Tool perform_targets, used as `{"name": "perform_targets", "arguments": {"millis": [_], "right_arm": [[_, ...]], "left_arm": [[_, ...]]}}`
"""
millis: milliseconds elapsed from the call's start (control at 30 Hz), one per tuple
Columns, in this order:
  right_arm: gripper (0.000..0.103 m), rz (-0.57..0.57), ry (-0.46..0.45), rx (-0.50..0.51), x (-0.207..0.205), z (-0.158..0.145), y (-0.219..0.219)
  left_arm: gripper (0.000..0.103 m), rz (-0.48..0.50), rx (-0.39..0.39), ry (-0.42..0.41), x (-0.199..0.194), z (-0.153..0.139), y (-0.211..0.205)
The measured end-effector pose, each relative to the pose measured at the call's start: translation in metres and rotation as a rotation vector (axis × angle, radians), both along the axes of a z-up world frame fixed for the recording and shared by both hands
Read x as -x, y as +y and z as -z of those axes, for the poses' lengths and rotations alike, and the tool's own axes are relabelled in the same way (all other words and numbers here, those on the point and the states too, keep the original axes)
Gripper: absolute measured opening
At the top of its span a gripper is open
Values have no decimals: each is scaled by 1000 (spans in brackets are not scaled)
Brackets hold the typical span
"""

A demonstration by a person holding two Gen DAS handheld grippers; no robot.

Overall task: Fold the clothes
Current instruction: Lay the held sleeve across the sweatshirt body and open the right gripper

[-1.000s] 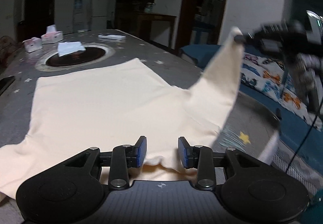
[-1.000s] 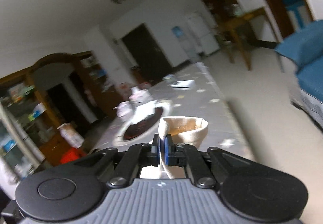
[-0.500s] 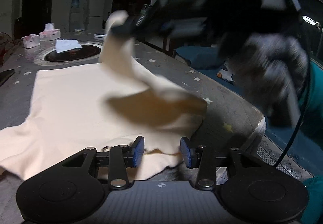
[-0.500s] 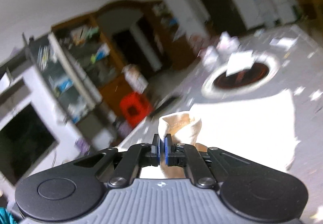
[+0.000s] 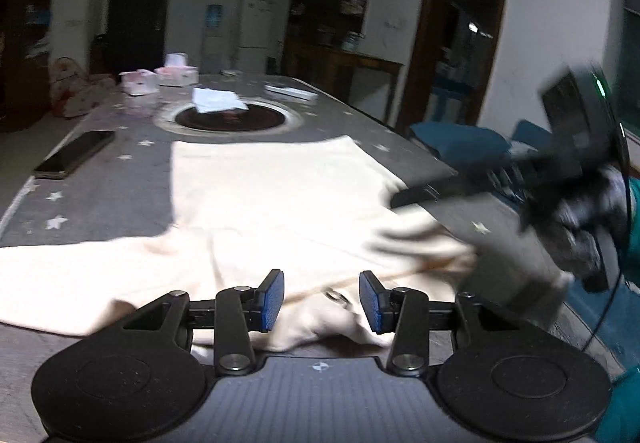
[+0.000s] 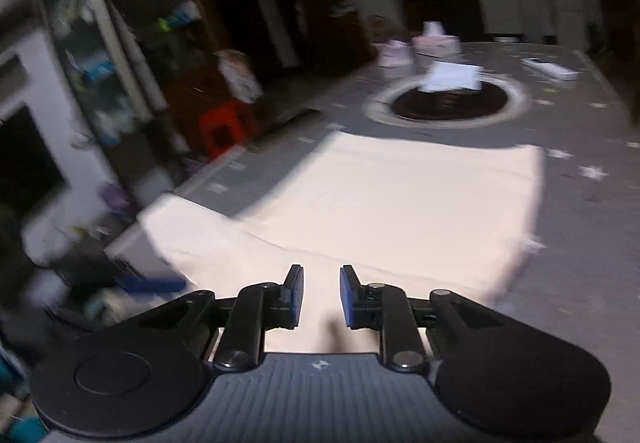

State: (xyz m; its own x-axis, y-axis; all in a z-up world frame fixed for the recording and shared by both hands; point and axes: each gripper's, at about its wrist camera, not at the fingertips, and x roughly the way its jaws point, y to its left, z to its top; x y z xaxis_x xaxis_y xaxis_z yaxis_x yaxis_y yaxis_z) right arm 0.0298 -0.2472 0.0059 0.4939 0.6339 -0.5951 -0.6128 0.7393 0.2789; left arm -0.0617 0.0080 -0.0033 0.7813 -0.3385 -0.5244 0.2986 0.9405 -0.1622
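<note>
Folding is under way on the cream cotton garment (image 5: 272, 203), spread flat on the grey star-printed tablecloth (image 5: 120, 183) ahead of the left gripper (image 5: 322, 301). Its jaws stand half apart, gripping nothing, a rumpled edge just beneath them. To its right the right gripper (image 5: 404, 199) reaches in low over the turned-over sleeve.

From the right wrist, the right gripper (image 6: 321, 297) tilts downward, jaws opening, nothing pinched, cloth (image 6: 380, 203) directly below and ahead. Next, I'd judge: take the opposite sleeve, on the left.
</note>
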Motion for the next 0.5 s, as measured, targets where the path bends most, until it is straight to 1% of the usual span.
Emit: {"name": "perform_targets", "arguments": {"millis": [67, 200, 300, 367, 400, 467, 500], "right_arm": [[19, 34, 4, 46, 3, 8, -12], [19, 67, 10, 88, 0, 19, -20], [20, 77, -23, 73, -1, 15, -18], [26, 83, -57, 60, -3, 10, -14], [27, 85, -65, 57, -6, 10, -12], [28, 92, -61, 73, -14, 16, -7], [28, 95, -51, 86, -17, 21, -6]], "left_arm": [[45, -13, 14, -2, -6, -2, 6], [45, -44, -4, -4, -16, -1, 10], [44, -67, 3, 11, -28, 5, 11], [43, -79, 7, 24, -34, 11, 10], [43, -84, 10, 34, -36, 15, 10], [41, -107, 9, 56, -42, 23, 12], [41, -113, 12, 53, -41, 25, 14]]}}
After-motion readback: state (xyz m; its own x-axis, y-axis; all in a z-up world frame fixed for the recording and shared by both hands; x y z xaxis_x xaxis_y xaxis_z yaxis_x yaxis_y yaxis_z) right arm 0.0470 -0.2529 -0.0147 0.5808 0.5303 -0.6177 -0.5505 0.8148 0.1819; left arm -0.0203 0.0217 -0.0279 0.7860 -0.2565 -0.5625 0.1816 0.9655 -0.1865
